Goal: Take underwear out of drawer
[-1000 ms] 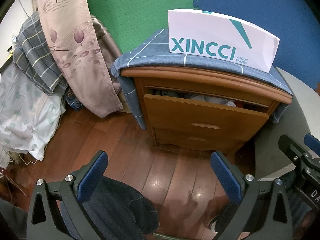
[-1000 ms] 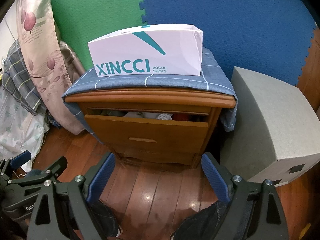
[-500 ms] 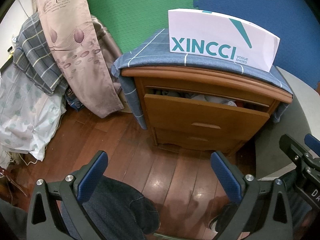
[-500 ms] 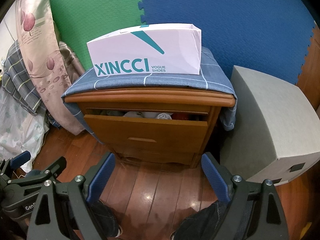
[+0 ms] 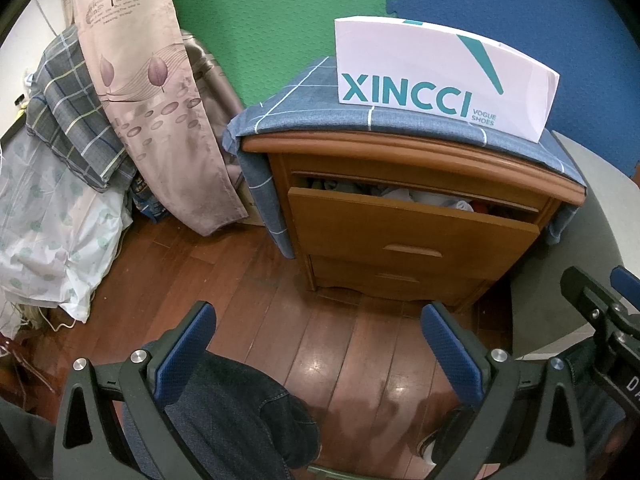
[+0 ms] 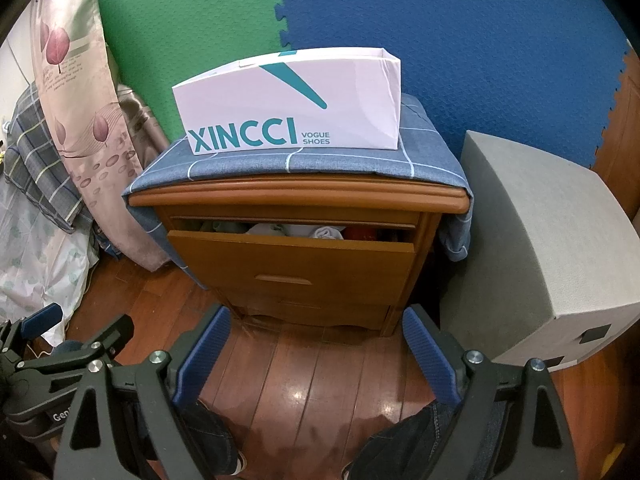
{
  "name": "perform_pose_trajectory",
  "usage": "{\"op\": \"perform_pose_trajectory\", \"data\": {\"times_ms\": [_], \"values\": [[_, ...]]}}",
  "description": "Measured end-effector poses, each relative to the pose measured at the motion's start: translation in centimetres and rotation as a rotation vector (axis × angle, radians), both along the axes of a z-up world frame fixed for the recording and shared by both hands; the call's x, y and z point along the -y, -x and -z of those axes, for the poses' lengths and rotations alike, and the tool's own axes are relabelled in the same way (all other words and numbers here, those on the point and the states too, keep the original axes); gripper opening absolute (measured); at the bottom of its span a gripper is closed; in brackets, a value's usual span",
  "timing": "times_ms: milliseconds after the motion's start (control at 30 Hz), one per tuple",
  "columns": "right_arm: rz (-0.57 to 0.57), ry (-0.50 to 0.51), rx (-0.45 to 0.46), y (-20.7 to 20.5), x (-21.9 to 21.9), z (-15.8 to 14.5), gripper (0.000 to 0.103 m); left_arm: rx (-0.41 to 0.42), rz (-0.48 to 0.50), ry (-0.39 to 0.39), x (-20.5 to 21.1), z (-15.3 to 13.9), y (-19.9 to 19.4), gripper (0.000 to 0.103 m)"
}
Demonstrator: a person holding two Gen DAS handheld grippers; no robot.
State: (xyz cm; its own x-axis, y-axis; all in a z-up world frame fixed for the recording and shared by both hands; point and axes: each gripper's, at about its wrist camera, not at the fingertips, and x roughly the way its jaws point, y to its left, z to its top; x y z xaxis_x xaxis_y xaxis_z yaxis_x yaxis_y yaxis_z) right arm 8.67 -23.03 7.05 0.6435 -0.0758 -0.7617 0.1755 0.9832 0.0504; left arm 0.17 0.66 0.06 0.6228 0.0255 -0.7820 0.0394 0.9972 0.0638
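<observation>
A wooden nightstand has its top drawer (image 5: 408,232) (image 6: 296,264) pulled partly open. Folded clothes (image 5: 436,200) (image 6: 320,231) in white, grey and red show in the gap; I cannot tell which is underwear. My left gripper (image 5: 316,332) is open and empty, held above the wooden floor well short of the drawer. My right gripper (image 6: 316,332) is open and empty too, facing the drawer front from a similar distance. The right gripper also shows at the right edge of the left wrist view (image 5: 600,312).
A white XINCCI shoe box (image 6: 292,108) stands on a blue checked cloth (image 6: 304,164) over the nightstand top. A grey box (image 6: 552,248) sits to the right. Curtain (image 5: 152,92) and bedding (image 5: 52,216) lie to the left. My legs in jeans (image 5: 240,408) are below.
The right wrist view has drifted slightly, nightstand shifting a little. Both grippers stay open and the drawer has not moved.
</observation>
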Motion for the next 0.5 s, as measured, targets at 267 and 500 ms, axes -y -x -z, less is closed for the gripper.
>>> {"op": "perform_pose_trajectory", "data": {"times_ms": [267, 500], "values": [[0.01, -0.006, 0.001, -0.1, 0.4, 0.1, 0.09, -0.004, -0.005, 0.004, -0.3, 0.1, 0.0, 0.102], [0.039, -0.025, 0.022, -0.1, 1.9, 0.2, 0.09, -0.068, -0.015, 0.14, -1.6, 1.5, -1.1, 0.102]]}}
